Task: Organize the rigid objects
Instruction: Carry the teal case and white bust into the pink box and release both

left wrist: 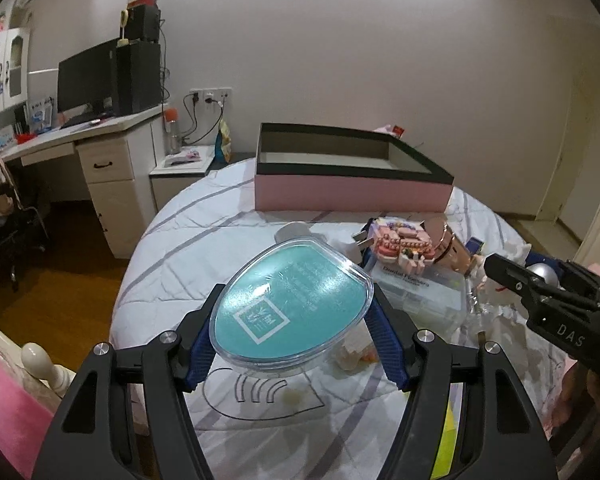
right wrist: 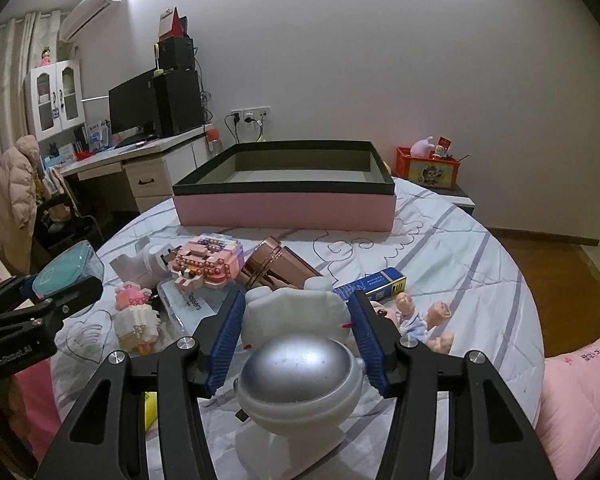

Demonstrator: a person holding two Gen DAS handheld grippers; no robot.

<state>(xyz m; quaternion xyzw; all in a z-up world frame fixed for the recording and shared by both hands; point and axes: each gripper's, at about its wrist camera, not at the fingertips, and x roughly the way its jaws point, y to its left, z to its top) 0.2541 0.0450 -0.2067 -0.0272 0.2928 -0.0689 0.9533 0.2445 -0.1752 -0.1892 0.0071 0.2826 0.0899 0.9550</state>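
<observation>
My left gripper [left wrist: 296, 308] is shut on a clear oval case with a teal insert [left wrist: 292, 300], held above the bed; the case also shows in the right wrist view [right wrist: 62, 272]. My right gripper [right wrist: 298, 320] is shut on a white cat-shaped figure [right wrist: 296, 316] with a silver dome [right wrist: 300, 368] nearer the camera. The open pink box with a black rim [left wrist: 352, 194] [right wrist: 284, 210] stands on the bed beyond both grippers. The right gripper body shows in the left wrist view [left wrist: 548, 296].
On the quilt lie a pink brick model [right wrist: 208, 264], a small brick figure [right wrist: 136, 320], a rose-gold container [right wrist: 276, 268], a blue box [right wrist: 374, 284], a baby doll [right wrist: 416, 320] and a clear plastic case [left wrist: 420, 292]. A desk [left wrist: 100, 128] stands left.
</observation>
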